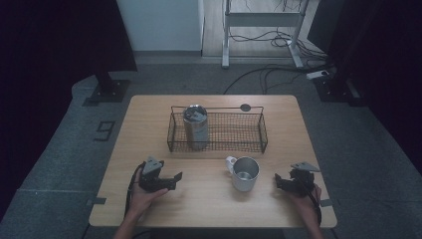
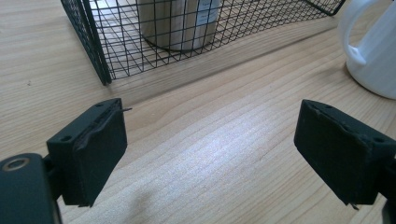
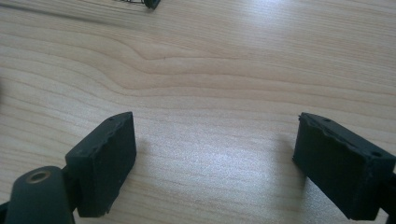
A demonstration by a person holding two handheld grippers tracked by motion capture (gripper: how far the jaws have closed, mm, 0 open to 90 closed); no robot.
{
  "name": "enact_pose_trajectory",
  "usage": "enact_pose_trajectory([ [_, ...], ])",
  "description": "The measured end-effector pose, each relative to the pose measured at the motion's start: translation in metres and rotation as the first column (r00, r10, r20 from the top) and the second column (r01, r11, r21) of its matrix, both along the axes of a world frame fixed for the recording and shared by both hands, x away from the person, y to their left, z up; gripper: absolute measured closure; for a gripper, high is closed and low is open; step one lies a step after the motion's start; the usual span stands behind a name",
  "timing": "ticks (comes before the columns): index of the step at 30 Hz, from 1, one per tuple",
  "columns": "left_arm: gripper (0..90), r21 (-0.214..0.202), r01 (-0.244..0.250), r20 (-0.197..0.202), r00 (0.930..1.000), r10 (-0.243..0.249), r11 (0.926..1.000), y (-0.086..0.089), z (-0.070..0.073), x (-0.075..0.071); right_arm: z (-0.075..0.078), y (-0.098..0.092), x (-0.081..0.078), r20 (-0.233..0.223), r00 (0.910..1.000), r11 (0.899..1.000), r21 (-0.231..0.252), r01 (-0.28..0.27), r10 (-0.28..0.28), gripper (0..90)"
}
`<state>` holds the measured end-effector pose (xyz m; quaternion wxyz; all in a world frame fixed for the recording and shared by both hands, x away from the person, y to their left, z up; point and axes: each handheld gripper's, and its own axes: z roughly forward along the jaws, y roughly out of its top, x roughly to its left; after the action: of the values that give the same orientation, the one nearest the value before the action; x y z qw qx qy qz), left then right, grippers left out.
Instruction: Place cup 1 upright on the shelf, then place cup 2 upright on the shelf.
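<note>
A steel tumbler [image 1: 195, 127] stands upright inside the left end of the black wire basket [image 1: 263, 133], so that part of the work looks done. A white mug [image 1: 245, 173] stands on the table [image 1: 149, 119], just in front of the basket's front wall and a little right of its middle, handle turned toward the basket. It seems to be the piece left to move, probably into the free right part of the basket.

The left gripper [image 1: 171, 180] rests low over the table in front of the basket's left end, pointing toward the mug and well apart from it. In the left gripper view its fingers [image 2: 93, 149] are released, with bare wood between them, the basket corner ahead and the mug at the right edge. The right gripper [image 1: 281, 181] sits on the far side of the mug from the left one, near it but not touching. Its fingers [image 3: 105, 158] also stand apart over bare wood, grasping nothing.

The mug looks empty, though the high view is too dim to be sure.
</note>
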<state>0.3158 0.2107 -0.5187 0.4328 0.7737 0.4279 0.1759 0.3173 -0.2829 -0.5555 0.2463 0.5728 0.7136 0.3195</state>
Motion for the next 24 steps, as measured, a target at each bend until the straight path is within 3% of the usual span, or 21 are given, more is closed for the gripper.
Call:
enact_pose_trajectory([
  [11,9.8,0.005,-0.001,0.001,1.0000,0.001,1.0000,-0.004,-0.002,0.001,0.000,0.000,0.000,0.001,1.0000,1.000,-0.002,0.000,0.000,12.9],
  [14,10.1,0.002,-0.002,-0.007,1.0000,0.002,1.0000,-0.003,-0.003,0.001,0.001,0.000,-0.003,0.024,0.9997,1.000,-0.009,0.002,-0.002,13.0],
  [24,10.1,0.007,0.002,-0.011,0.9999,-0.002,1.0000,-0.004,-0.006,0.001,0.018,-0.001,-0.017,0.081,0.9966,0.998,0.062,-0.023,0.018,13.0],
])
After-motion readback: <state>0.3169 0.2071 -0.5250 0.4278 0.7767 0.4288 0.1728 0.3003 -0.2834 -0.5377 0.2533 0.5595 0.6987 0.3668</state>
